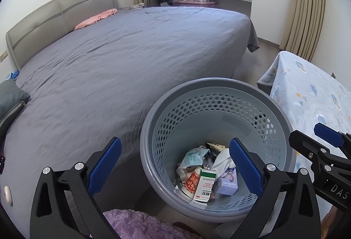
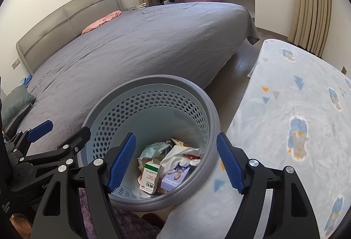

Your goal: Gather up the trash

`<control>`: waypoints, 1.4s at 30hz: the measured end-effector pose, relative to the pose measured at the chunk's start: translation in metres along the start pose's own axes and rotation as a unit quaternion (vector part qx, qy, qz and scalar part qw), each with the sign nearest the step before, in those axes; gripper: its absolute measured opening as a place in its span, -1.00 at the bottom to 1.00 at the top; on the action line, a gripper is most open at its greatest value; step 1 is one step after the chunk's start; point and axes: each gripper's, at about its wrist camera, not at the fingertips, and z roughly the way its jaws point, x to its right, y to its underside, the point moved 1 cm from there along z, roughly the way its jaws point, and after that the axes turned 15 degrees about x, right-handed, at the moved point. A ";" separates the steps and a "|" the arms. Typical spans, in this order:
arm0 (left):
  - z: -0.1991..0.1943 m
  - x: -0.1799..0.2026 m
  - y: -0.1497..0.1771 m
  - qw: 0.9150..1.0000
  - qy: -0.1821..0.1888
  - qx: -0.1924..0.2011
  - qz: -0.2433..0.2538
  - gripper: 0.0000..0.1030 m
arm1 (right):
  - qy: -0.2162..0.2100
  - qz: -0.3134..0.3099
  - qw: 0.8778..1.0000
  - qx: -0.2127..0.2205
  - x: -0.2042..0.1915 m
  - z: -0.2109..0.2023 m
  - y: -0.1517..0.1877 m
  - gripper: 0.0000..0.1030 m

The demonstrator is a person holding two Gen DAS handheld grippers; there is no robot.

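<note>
A grey perforated waste basket [image 1: 219,94] [image 2: 153,83] stands on the floor between the bed and a covered table. Inside lie a green-and-white medicine box [image 1: 205,186] [image 2: 150,177], a lilac carton [image 1: 227,184] [image 2: 175,179], crumpled white paper [image 1: 223,161] [image 2: 175,156] and wrappers. My left gripper [image 1: 175,167] hovers above the basket's near left side, jaws wide apart and empty. My right gripper [image 2: 175,161] hangs over the basket, open, nothing between its blue pads [image 2: 121,162]. Each gripper shows at the edge of the other's view: the right gripper [image 1: 324,140] and the left gripper [image 2: 43,129].
A large bed with a grey sheet [image 1: 120,63] [image 2: 142,46] fills the left and centre, a pink cloth [image 1: 96,18] near its headboard. A table under a pale blue patterned blanket [image 1: 311,103] [image 2: 296,118] stands on the right. Purple fluffy fabric [image 1: 136,225] lies at the bottom edge.
</note>
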 end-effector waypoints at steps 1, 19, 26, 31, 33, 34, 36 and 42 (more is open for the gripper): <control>0.000 -0.001 0.000 1.000 -0.001 0.000 0.000 0.88 | 0.001 0.000 1.000 -0.001 0.000 0.000 0.000 0.41; 0.003 0.000 0.003 1.000 -0.008 -0.004 -0.001 0.88 | 0.010 -0.005 1.000 -0.004 -0.003 0.001 0.001 0.41; 0.002 -0.002 0.004 1.000 -0.013 -0.001 -0.003 0.88 | 0.009 -0.007 1.000 -0.004 -0.003 0.001 0.001 0.41; 0.002 -0.002 0.002 1.000 -0.013 0.000 -0.002 0.88 | 0.008 -0.008 1.000 -0.004 -0.004 0.002 0.001 0.41; 0.002 -0.003 0.002 1.000 -0.012 -0.001 -0.003 0.88 | 0.007 -0.009 1.000 -0.004 -0.004 0.002 0.001 0.41; 0.002 -0.003 0.003 1.000 -0.012 -0.003 -0.003 0.88 | 0.007 -0.009 1.000 -0.005 -0.005 0.002 0.002 0.41; 0.002 -0.004 0.002 1.000 -0.010 -0.005 -0.006 0.88 | 0.006 -0.009 1.000 -0.004 -0.005 0.002 0.002 0.41; 0.002 -0.004 0.001 1.000 -0.011 -0.001 -0.003 0.88 | 0.004 -0.007 1.000 -0.005 -0.005 0.003 0.003 0.41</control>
